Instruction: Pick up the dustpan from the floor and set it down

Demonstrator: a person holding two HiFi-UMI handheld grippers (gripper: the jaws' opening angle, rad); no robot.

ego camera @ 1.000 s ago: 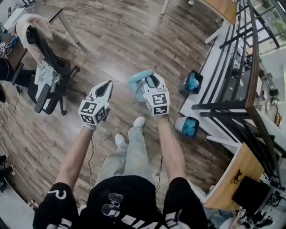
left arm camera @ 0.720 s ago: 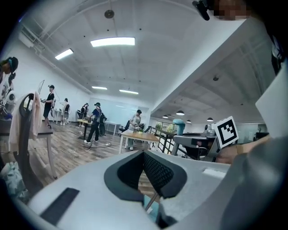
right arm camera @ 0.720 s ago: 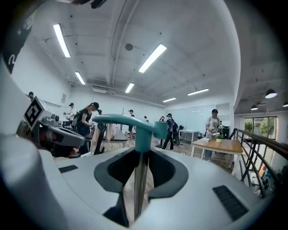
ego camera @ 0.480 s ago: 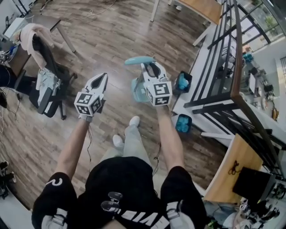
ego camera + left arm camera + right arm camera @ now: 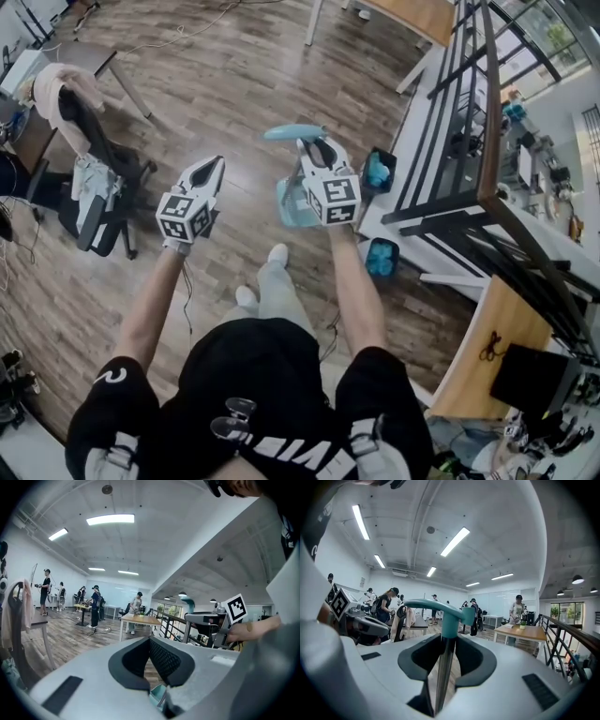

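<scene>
The dustpan (image 5: 289, 204) is pale teal with a thin metal pole (image 5: 443, 667) and a teal top grip (image 5: 292, 132). It hangs upright above the wooden floor in front of my feet. My right gripper (image 5: 317, 152) is shut on the pole just below the grip; in the right gripper view the pole stands between the black pads (image 5: 465, 656). My left gripper (image 5: 214, 169) is level to the left of it, apart from the dustpan, shut with nothing in it. In the left gripper view its pads (image 5: 161, 660) meet, and a bit of teal pan (image 5: 158, 696) shows below.
An office chair (image 5: 89, 183) draped with clothes stands at the left. A black railing (image 5: 469, 141) runs along the right, with two dark bins of blue material (image 5: 379, 172) (image 5: 382, 256) at its foot. A wooden table (image 5: 417, 14) is ahead. Several people stand far across the room.
Both grippers have risen. The dustpan, which sat low by the floor, has come up with the right gripper and now hangs upright. The left gripper stayed shut.
</scene>
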